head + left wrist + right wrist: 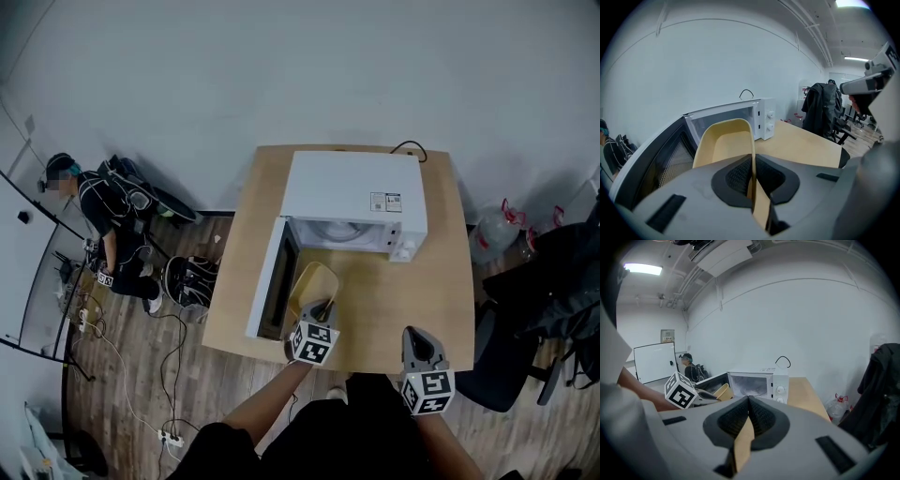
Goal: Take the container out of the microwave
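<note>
A white microwave (354,199) stands on the wooden table (441,281), its door (267,281) swung open to the left. A pale yellow container (314,284) hangs outside the microwave, in front of its opening. My left gripper (320,310) is shut on its near rim. In the left gripper view the container (724,140) sticks out ahead of the left gripper (752,176), with the rim pinched between the pads. The right gripper (417,336) hovers over the table's front edge, to the right. In its own view the right gripper (747,405) is shut with nothing in it.
A person (108,220) crouches on the floor at the far left among bags and cables. A power strip (169,437) lies on the wooden floor. A dark chair with a jacket (553,281) and a clear water bottle (492,234) stand to the right of the table.
</note>
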`<state>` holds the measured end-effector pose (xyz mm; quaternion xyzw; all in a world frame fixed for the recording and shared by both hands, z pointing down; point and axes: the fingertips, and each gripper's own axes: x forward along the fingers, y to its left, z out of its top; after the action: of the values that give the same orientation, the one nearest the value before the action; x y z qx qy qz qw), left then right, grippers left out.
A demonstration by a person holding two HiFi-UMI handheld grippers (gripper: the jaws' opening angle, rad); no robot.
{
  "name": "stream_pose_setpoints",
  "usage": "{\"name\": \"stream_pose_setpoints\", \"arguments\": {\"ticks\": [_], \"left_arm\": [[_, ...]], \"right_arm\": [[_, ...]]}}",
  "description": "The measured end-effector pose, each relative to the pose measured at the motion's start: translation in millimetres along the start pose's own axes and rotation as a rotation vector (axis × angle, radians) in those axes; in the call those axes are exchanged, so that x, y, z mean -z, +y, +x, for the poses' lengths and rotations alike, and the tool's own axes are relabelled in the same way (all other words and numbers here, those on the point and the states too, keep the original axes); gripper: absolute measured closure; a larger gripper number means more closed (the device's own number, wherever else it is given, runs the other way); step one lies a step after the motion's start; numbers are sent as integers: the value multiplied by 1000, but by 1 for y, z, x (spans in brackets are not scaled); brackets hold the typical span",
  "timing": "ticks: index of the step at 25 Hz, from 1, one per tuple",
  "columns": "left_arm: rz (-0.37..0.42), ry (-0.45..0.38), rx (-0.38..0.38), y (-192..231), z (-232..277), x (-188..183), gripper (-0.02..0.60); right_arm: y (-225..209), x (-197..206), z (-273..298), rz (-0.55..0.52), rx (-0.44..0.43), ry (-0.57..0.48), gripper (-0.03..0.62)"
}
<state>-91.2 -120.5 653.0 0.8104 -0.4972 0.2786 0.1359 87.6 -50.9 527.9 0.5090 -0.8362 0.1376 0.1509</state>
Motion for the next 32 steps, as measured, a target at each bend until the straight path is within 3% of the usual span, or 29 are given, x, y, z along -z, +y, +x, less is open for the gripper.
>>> {"name": "stream_pose_setpoints", "arguments": {"ticks": [6, 13, 19, 28, 32], "left_arm": [[-33, -30, 19, -27, -35, 8, 560], [-139, -107, 7, -42, -79, 5, 560], [-162, -189, 0, -49, -122, -16, 560], [-304, -335, -11, -51, -180, -42, 560], [-299, -357, -2, -56, -193, -47, 560]], "right_arm": [[11, 0, -16, -26, -20, -9, 534], [30, -5, -23, -51, -55, -23, 534], [47, -16, -26, -73, -98, -35, 534], [64, -31, -30, -110, -126, -64, 535], [75, -40, -32, -130, -126, -89, 534]]}}
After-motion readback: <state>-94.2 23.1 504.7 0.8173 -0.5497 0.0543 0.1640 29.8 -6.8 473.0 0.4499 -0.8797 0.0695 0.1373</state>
